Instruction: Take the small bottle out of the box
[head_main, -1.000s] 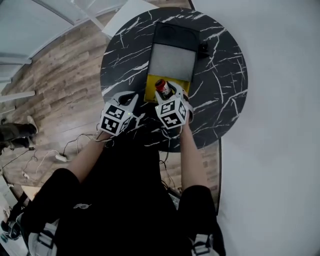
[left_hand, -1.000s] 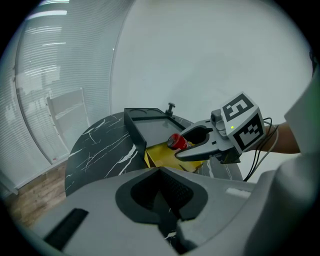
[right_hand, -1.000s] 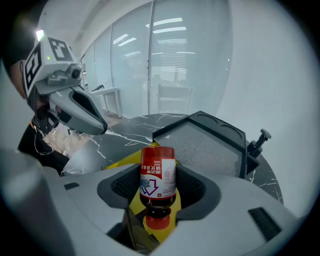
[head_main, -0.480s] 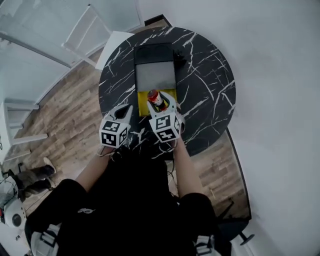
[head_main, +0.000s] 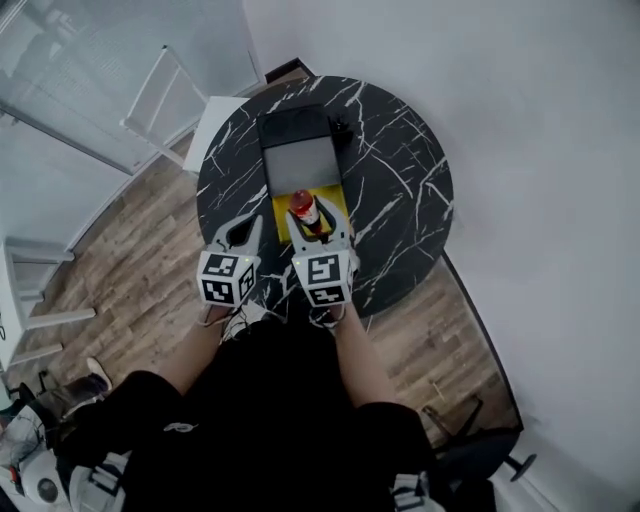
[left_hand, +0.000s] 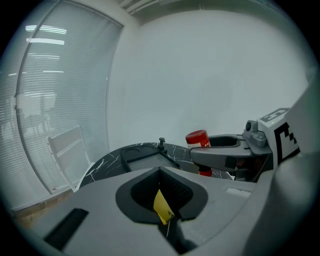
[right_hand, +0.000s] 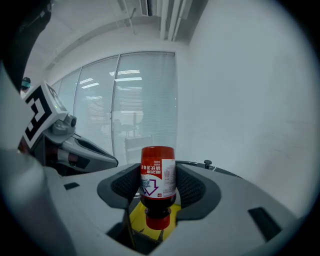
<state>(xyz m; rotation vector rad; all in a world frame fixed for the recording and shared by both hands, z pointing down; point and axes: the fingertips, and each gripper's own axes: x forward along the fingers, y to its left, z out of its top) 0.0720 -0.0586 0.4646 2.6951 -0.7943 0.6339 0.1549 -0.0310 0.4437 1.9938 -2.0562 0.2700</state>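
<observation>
Head view: over the last second the round black white-veined table (head_main: 400, 180) has come to sit smaller and higher in frame. I judge that to be your head drawing back, not the work shifting. The hold has not changed. Your right gripper (head_main: 312, 222) is still clamped across the body of the small dark bottle with the red label (head_main: 303, 208), which stands upright between the pads directly above the yellow-lined open box (head_main: 281, 212). In the right gripper view the narrow red-capped end points down, with yellow lining showing below it and apparently no contact. I rate the lift as made but the removal unfinished, because the bottle has not yet cleared the box outline sideways. Your left gripper (head_main: 243, 232) has its jaws together on nothing and sits just beside the box's left wall. The box's dark lid with a grey panel (head_main: 298, 150) lies open beyond the compartment, reaching toward the far rim. The table's near rim runs under your gripper cubes. The widest open room is the bare tabletop right of the box, out to the right rim. The left strip is narrower and your left gripper already occupies it.
</observation>
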